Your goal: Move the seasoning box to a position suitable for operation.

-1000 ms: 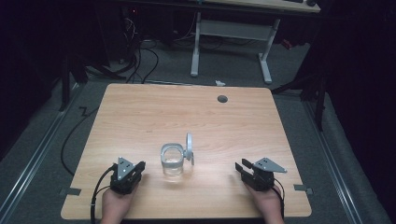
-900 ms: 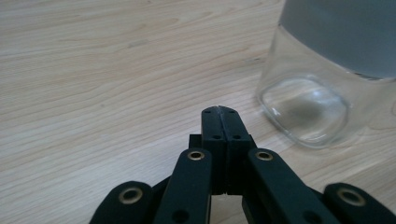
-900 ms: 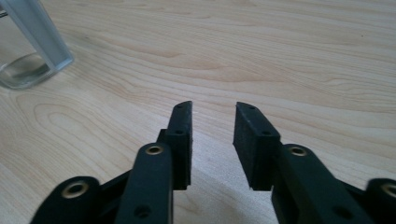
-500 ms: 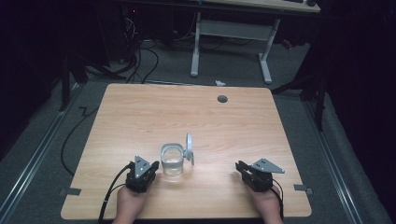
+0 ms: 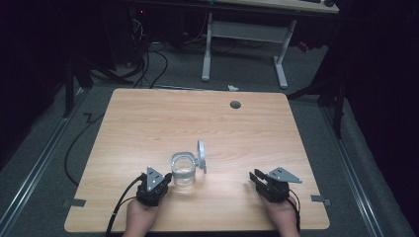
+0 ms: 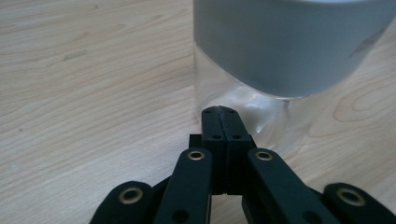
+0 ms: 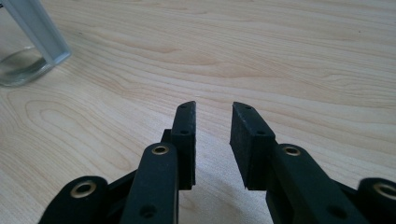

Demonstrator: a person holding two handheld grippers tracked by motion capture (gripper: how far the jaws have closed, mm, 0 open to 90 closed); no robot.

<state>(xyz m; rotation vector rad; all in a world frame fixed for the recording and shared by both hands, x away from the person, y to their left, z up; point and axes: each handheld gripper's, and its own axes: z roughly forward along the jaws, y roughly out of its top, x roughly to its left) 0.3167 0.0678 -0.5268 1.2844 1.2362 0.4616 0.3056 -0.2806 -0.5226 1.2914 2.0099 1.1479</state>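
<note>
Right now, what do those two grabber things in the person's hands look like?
Both are black. The left gripper and right gripper each carry a grey three-cornered plate on top and trail a black cable. Up close, each has two flat black jaws on linked arms with brass-coloured rivets. No sleeves show at the hands.

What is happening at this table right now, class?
A person holds a tool in each hand at a wooden table. The left tool, jaws shut, sits right up against the side of a clear glass jar whose hinged lid stands open. The right tool rests apart to the right, jaws slightly open and holding nothing.
</note>
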